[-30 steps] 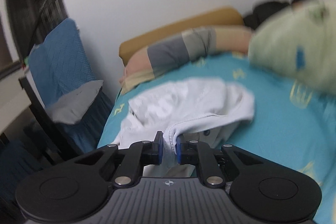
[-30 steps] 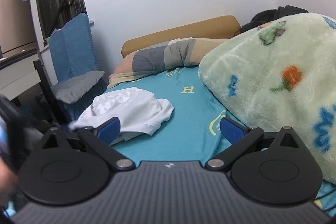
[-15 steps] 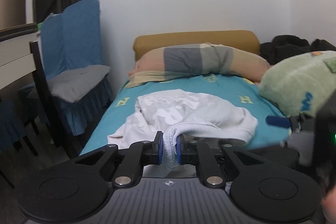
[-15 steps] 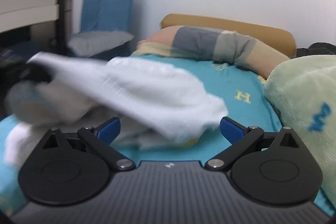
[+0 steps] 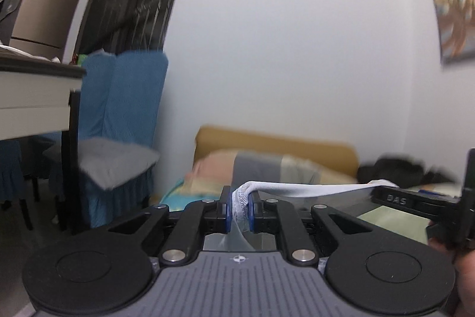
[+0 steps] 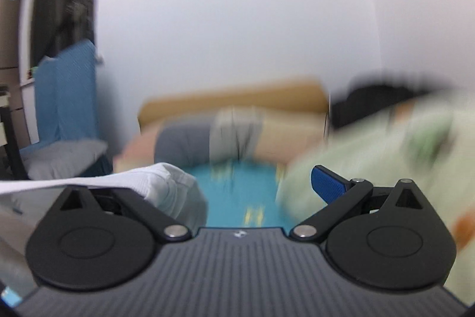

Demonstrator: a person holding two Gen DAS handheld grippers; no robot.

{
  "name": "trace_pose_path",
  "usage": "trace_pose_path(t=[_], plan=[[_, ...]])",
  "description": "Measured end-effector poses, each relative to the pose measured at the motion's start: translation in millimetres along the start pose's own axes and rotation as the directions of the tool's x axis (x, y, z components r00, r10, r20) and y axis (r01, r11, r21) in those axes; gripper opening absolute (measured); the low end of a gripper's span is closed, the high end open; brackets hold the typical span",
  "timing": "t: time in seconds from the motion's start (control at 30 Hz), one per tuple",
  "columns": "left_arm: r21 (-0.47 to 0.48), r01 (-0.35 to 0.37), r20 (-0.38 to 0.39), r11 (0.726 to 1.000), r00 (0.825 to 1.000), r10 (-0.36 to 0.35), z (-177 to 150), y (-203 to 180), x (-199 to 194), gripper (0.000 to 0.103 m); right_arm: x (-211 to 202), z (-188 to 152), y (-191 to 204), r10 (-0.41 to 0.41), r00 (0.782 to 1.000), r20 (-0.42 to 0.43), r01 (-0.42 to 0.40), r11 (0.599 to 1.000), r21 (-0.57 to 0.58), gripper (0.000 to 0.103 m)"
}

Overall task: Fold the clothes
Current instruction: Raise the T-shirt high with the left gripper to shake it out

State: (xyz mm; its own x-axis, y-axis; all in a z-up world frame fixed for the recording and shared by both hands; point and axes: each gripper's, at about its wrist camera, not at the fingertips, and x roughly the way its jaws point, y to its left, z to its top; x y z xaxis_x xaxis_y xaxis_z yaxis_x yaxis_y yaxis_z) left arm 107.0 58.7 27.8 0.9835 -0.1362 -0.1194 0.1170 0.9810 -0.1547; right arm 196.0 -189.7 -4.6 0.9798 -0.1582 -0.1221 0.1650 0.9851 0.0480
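Note:
A white garment (image 5: 297, 187) hangs lifted above the bed, its ribbed hem pulled into a taut band. My left gripper (image 5: 239, 208) is shut on that hem, which bunches between the blue pads. The band runs right to my other gripper's black body (image 5: 415, 199), held in a hand at the frame edge. In the right wrist view my right gripper (image 6: 237, 183) stands wide open. The white garment (image 6: 154, 180) lies over its left finger and hides that pad. Its right blue pad (image 6: 326, 183) is bare. This view is motion-blurred.
A bed with a teal sheet (image 6: 243, 183), a striped pillow (image 5: 267, 165) and a mustard headboard (image 5: 267, 138) lies ahead. A pale green blanket (image 6: 400, 144) fills the right. A blue-covered chair with a grey cushion (image 5: 112, 162) and a desk (image 5: 32, 97) stand left.
Both grippers have risen and swung up. The garment has left the bed and is stretched between them. The right gripper came in under the cloth, which now lies over its left finger.

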Motion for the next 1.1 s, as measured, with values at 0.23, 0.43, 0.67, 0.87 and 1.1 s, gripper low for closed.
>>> trace_pose_path(t=[0.23,0.43,0.67,0.87,1.1], plan=[[-0.135,0.108,0.012,0.985,0.994,-0.108,35.1,14.6,-74.5,0.012,-130.3,82.6,5.3,0.081,0.978,0.192,-0.052,0.987,-0.150,0.103],[-0.180,0.144,-0.206,0.973,0.962,-0.180,-8.3,12.8,-104.8,0.019,-178.4,61.5,-1.8,0.087,0.985,0.149,-0.059,0.982,-0.181,0.103],[-0.073,0.176,-0.332,0.982,0.924,-0.190,-46.1,-23.2,-92.7,0.053,-174.2,37.8,-21.7,0.093,0.989,0.114,-0.084,0.993,-0.077,0.103],[0.001,0.006,-0.435,1.000,0.900,-0.005,-74.5,-33.6,-62.6,0.060,-161.0,25.7,-60.1,0.057,0.991,0.119,-0.059,0.998,0.014,0.103],[-0.093,-0.130,-0.333,0.987,0.938,0.092,-47.7,-1.9,-70.6,0.071,-110.1,-12.2,-91.8,-0.059,0.995,-0.081,0.064,0.997,0.050,0.103]])
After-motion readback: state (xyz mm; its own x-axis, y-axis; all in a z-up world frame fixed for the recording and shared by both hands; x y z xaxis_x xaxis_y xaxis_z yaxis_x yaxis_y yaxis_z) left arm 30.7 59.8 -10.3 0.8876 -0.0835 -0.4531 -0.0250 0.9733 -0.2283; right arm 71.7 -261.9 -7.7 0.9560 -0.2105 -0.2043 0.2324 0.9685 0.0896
